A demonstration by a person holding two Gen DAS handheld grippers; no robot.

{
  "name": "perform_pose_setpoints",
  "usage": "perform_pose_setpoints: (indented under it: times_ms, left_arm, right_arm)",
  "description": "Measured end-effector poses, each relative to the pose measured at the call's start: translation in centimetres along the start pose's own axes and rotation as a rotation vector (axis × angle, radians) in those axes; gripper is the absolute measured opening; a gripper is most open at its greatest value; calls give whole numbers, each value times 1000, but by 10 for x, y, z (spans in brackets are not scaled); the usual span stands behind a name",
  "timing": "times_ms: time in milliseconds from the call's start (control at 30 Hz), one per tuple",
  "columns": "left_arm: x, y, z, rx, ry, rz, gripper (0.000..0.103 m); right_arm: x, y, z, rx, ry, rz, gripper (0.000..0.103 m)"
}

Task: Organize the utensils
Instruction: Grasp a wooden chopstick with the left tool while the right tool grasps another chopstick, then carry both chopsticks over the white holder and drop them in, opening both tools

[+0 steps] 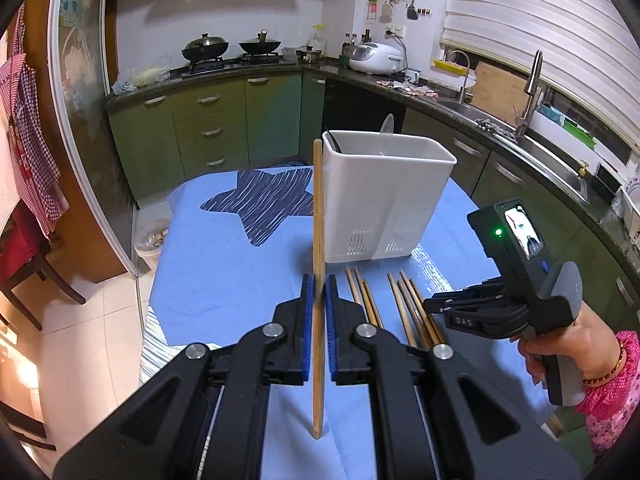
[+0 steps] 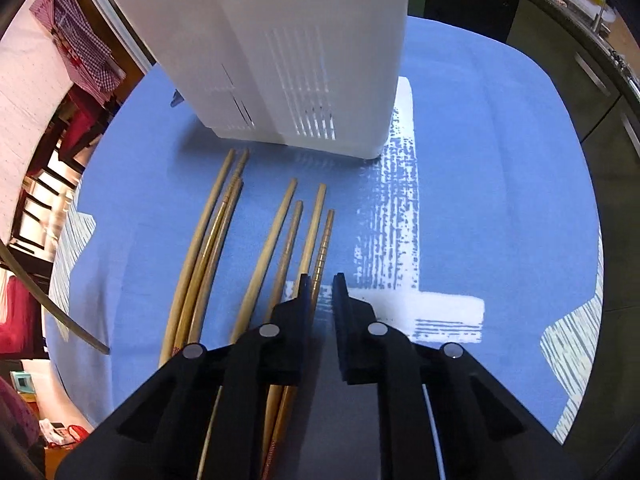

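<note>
My left gripper [image 1: 319, 280] is shut on a wooden chopstick [image 1: 318, 216] and holds it upright above the blue tablecloth [image 1: 224, 276], just left of the white plastic utensil holder [image 1: 380, 200]. Several wooden chopsticks [image 1: 400, 304] lie on the cloth in front of the holder. My right gripper [image 1: 430, 306] hovers low over them. In the right wrist view my right gripper [image 2: 322, 280] is narrowly open and empty, with the rightmost ridged chopstick [image 2: 323, 246] at its left finger. The loose chopsticks [image 2: 224, 248] lie before the holder [image 2: 288, 60].
A spoon [image 1: 387, 123] and a dark utensil stand inside the holder. The table edge falls to a tiled floor [image 1: 92, 340] at the left. Green cabinets [image 1: 208, 120], a stove with woks, a rice cooker [image 1: 376, 58] and a sink [image 1: 532, 140] line the far counters.
</note>
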State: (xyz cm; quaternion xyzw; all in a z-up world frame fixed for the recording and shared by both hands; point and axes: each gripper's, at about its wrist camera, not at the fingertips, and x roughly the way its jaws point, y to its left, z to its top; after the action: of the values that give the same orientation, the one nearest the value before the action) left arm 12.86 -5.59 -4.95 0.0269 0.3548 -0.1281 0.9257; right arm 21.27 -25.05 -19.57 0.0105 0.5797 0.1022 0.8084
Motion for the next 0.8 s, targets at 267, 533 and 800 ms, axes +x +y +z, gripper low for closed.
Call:
perform_pose_setpoints:
  times_ms: [267, 533, 800]
  left_arm:
    - [-1, -1, -1, 8, 6, -6, 6]
    - [-2, -4, 0, 16, 9, -11, 6]
    - [-16, -8, 7, 36, -22, -24, 6]
  right_arm:
    - [1, 5, 3, -28, 21, -39, 12]
    - [-18, -8, -4, 8, -35, 19, 6]
    - [-95, -27, -24, 38, -213, 91, 6]
